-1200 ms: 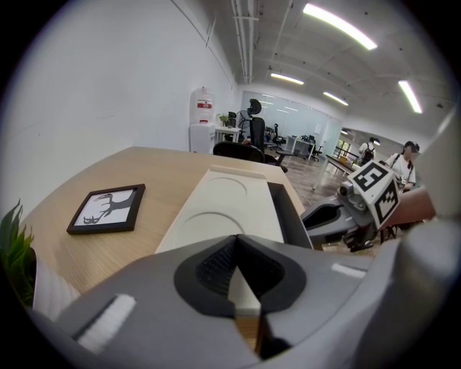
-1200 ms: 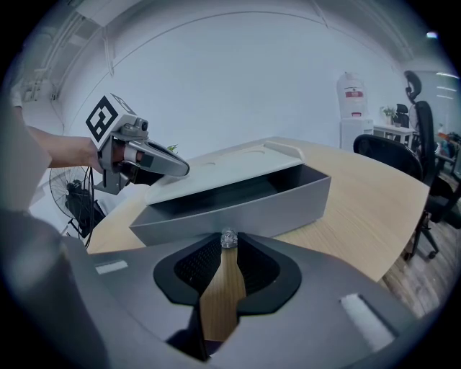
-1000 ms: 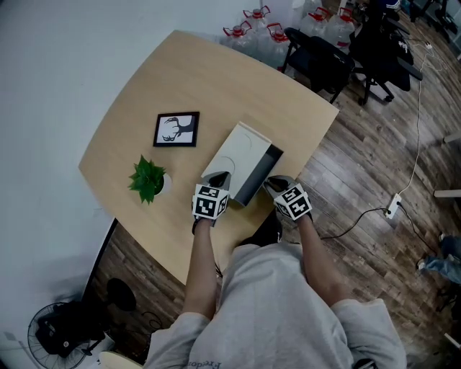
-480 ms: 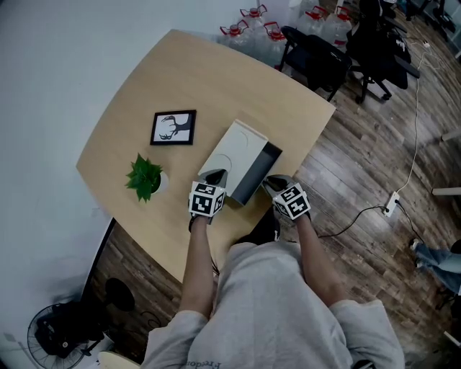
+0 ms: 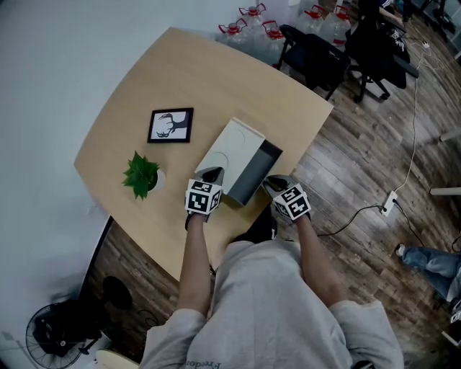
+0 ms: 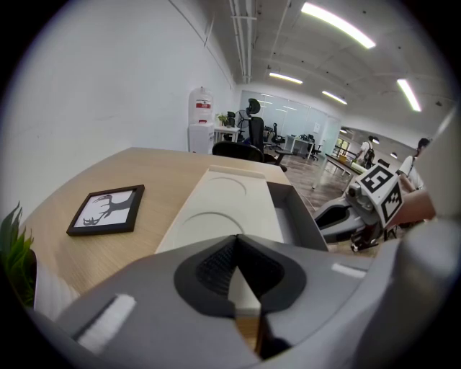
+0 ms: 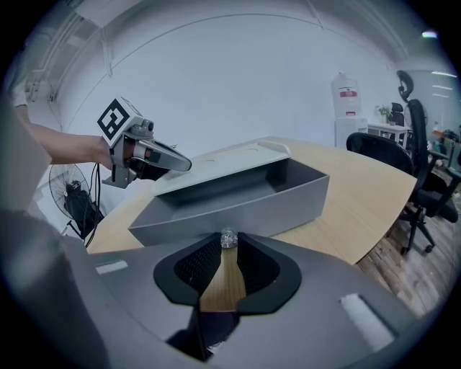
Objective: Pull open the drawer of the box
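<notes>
A white box lies across the wooden table, and its grey drawer stands pulled out to the right. The drawer's front carries a small clear knob, and my right gripper is shut on that knob. From the head view, the right gripper sits at the drawer's near end. My left gripper is shut, with its tips resting against the box's near end. The left gripper view shows the open drawer beside the box lid.
A black picture frame and a small potted plant sit left of the box. The table's edge runs just right of the drawer. Office chairs and water bottles stand beyond the table. A cable and power strip lie on the floor.
Almost nothing: the left gripper and the box sit slightly further left in the view. The drawer is out by about the same amount, and both grippers keep their places.
</notes>
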Demonstrator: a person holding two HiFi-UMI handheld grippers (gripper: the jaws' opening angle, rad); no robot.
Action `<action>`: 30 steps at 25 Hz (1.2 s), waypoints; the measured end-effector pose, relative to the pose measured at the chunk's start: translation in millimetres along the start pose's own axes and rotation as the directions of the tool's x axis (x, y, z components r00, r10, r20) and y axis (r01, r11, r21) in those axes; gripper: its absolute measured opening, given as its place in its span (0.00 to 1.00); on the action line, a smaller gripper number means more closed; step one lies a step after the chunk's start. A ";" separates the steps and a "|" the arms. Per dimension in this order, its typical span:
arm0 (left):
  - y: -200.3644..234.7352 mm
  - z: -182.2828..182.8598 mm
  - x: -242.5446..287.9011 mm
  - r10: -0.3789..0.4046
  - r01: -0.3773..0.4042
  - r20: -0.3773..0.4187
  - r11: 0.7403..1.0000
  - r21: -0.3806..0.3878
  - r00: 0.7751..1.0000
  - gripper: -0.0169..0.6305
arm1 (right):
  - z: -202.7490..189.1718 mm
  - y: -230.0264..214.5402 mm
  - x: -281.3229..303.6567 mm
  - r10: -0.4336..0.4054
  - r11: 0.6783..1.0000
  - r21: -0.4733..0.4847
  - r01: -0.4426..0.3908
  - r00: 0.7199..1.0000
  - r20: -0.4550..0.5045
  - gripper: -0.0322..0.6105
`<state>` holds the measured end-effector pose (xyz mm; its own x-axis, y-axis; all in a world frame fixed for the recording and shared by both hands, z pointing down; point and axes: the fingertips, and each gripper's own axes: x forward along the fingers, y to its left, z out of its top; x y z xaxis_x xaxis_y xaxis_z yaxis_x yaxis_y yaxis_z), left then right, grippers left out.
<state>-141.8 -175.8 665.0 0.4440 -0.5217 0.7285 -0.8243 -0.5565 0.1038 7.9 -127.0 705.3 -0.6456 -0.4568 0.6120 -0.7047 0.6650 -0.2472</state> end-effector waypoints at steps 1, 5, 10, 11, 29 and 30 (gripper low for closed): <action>-0.5 0.0 -0.2 0.000 0.000 0.000 1.000 0.000 1.000 0.11 | -0.7 -0.1 -1.0 0.001 1.000 0.000 -0.001 1.000 -0.001 0.16; -0.1 -1.1 0.3 0.003 -0.003 0.000 1.000 -0.002 1.000 0.11 | -4.1 -0.4 -2.4 0.004 1.000 0.000 -0.004 1.000 -0.006 0.16; 1.0 -0.1 0.1 0.007 -0.007 0.002 1.000 -0.007 1.000 0.11 | -8.4 -1.9 -7.7 0.002 1.000 0.003 -0.002 1.000 -0.008 0.16; 0.8 0.0 0.2 0.007 -0.007 0.002 1.000 -0.008 1.000 0.11 | -9.6 -3.1 -9.3 -0.001 1.000 0.004 0.001 1.000 -0.009 0.16; 2.2 0.3 -0.5 0.017 -0.017 0.017 1.000 -0.025 1.000 0.11 | -30.4 -8.3 -28.7 -0.019 1.000 0.009 0.019 0.999 -0.033 0.16; 2.3 0.3 -0.4 0.018 -0.018 0.016 1.000 -0.025 1.000 0.11 | -30.5 -8.1 -29.3 -0.017 1.000 0.008 0.018 0.999 -0.032 0.16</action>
<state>-143.7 -177.1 664.8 0.4346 -0.5418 0.7194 -0.8404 -0.5311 0.1078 41.5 -101.0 712.2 -0.6236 -0.4493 0.6397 -0.7185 0.6519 -0.2426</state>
